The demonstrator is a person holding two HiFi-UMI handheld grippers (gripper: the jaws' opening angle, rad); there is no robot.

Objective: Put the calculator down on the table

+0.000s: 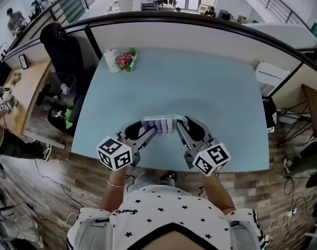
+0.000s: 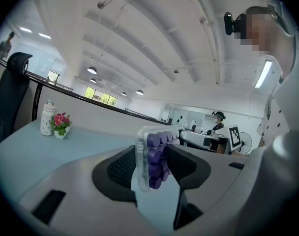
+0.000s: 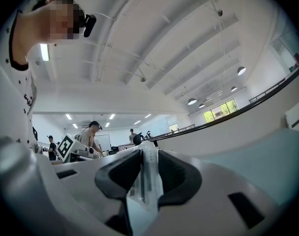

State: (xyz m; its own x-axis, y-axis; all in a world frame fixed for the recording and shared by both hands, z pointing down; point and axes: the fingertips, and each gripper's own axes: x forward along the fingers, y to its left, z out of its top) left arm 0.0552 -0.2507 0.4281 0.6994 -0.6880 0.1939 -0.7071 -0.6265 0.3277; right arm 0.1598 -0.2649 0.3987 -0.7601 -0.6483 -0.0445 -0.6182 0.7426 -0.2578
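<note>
**Calculator** (image 1: 161, 124): clear casing, purple keys. It spans the gap between your two grippers, over the near part of the pale blue table (image 1: 210, 87). The key legends are too small to read. Whether its underside touches the tabletop cannot be told, since the jaws and casing hide the gap.

**Your left gripper** (image 1: 148, 131): jaws clamped on the calculator's left end. The left gripper view shows rows of keys against one pad.

**Your right gripper** (image 1: 179, 130): jaws clamped on the right end. Its own view shows the casing edge-on only, a thin pale strip with the keys hidden.

**White jar** (image 1: 110, 59) and **potted pink flowers** (image 1: 127, 60): far left corner of the table, just beside each other, well apart from the calculator.
</note>
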